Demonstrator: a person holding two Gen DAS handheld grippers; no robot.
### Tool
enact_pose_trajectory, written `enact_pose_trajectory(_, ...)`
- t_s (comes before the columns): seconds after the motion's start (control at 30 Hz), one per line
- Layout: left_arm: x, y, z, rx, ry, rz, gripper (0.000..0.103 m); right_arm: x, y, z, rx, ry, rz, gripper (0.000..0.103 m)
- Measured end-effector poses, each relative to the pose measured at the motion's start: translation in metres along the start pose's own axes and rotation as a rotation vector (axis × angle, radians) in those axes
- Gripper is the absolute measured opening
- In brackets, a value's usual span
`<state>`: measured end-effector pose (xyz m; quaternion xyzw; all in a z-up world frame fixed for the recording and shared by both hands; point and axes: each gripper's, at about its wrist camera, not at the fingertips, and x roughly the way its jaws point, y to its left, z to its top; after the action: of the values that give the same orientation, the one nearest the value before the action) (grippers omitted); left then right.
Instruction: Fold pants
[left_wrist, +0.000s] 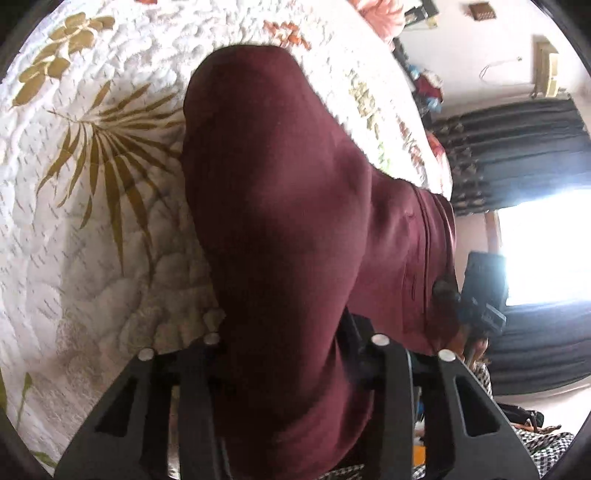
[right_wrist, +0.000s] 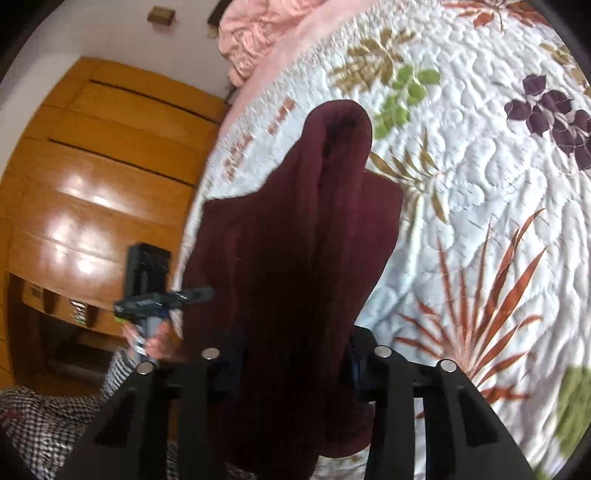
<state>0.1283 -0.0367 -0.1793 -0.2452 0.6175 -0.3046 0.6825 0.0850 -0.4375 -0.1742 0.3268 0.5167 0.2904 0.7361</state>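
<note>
The maroon pants (left_wrist: 280, 206) hang lifted above the quilted bed, held between both grippers. My left gripper (left_wrist: 291, 354) is shut on the pants; the cloth drapes over its fingers and hides the tips. My right gripper (right_wrist: 291, 369) is shut on the pants (right_wrist: 295, 229) too, and the fabric falls forward in long folds toward the quilt. The right gripper shows in the left wrist view (left_wrist: 480, 295) at the waistband edge. The left gripper shows in the right wrist view (right_wrist: 155, 295), held by a hand.
A white quilt (left_wrist: 92, 221) with leaf prints covers the bed (right_wrist: 480, 184). A pink pillow (right_wrist: 266, 33) lies at the head. A wooden wardrobe (right_wrist: 92, 166) stands beside the bed. Dark curtains (left_wrist: 517, 147) and a bright window (left_wrist: 543, 251) are beyond the bed.
</note>
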Motion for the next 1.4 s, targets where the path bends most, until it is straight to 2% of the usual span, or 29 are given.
enact_pose_trajectory(0.07, -0.008, -0.002, -0.001, -0.018, -0.031, -0.042, 0.031, -0.003, 0.013, -0.001, -0.033, -0.023, -0.015, 0.038)
enact_pose_trajectory(0.2, -0.027, -0.03, 0.01, 0.053, -0.101, -0.102, 0.022, -0.015, 0.037, 0.007, -0.064, -0.065, 0.005, 0.038)
enact_pose_trajectory(0.3, -0.033, -0.057, 0.031, 0.13, -0.152, -0.075, 0.022, -0.027, 0.053, 0.026, -0.118, -0.097, -0.028, 0.038)
enact_pose_trajectory(0.5, -0.028, -0.078, 0.097, 0.167, -0.224, -0.073, 0.022, -0.044, 0.065, 0.091, -0.179, -0.166, -0.061, 0.038)
enact_pose_trajectory(0.6, -0.013, -0.073, 0.128, 0.16, -0.233, -0.037, 0.023, -0.038, 0.059, 0.123, -0.181, -0.167, -0.09, 0.038)
enact_pose_trajectory(0.7, 0.006, -0.047, 0.15, 0.132, -0.211, 0.016, 0.025, -0.015, 0.035, 0.156, -0.138, -0.14, -0.121, 0.038)
enact_pose_trajectory(0.77, 0.019, -0.029, 0.156, 0.102, -0.208, 0.058, 0.032, -0.004, 0.013, 0.171, -0.086, -0.119, -0.145, 0.04)
enact_pose_trajectory(0.8, 0.022, -0.021, 0.157, 0.09, -0.201, 0.054, 0.038, 0.009, -0.003, 0.176, -0.047, -0.095, -0.179, 0.041)
enact_pose_trajectory(0.87, 0.023, -0.011, 0.159, 0.069, -0.193, 0.029, 0.042, 0.026, -0.023, 0.178, 0.005, -0.072, -0.257, 0.051)
enact_pose_trajectory(0.93, 0.02, -0.01, 0.153, 0.09, -0.214, 0.077, 0.062, 0.029, -0.038, 0.175, 0.037, -0.079, -0.242, 0.057)
enact_pose_trajectory(0.97, 0.017, -0.012, 0.148, 0.11, -0.233, 0.135, 0.068, 0.026, -0.042, 0.172, 0.055, -0.094, -0.213, 0.058)
enact_pose_trajectory(1.0, 0.016, -0.011, 0.146, 0.116, -0.246, 0.173, 0.082, 0.021, -0.044, 0.168, 0.065, -0.113, -0.201, 0.061)
enact_pose_trajectory(1.03, 0.012, -0.008, 0.143, 0.119, -0.262, 0.209, 0.088, 0.017, -0.045, 0.164, 0.066, -0.124, -0.218, 0.071)
enact_pose_trajectory(1.07, 0.008, -0.009, 0.139, 0.12, -0.273, 0.238, 0.09, 0.012, -0.043, 0.16, 0.059, -0.141, -0.246, 0.075)
enact_pose_trajectory(1.17, 0.0, -0.01, 0.135, 0.1, -0.291, 0.287, 0.091, -0.001, -0.036, 0.146, 0.021, -0.165, -0.317, 0.076)
enact_pose_trajectory(1.23, -0.008, -0.015, 0.122, 0.091, -0.321, 0.347, 0.091, -0.006, -0.028, 0.138, 0.01, -0.177, -0.365, 0.077)
enact_pose_trajectory(1.33, -0.018, -0.033, 0.103, 0.109, -0.359, 0.461, 0.092, -0.014, -0.011, 0.126, -0.005, -0.214, -0.491, 0.084)
enact_pose_trajectory(1.4, -0.021, -0.048, 0.088, 0.14, -0.377, 0.546, 0.092, -0.019, 0.009, 0.113, -0.037, -0.238, -0.574, 0.085)
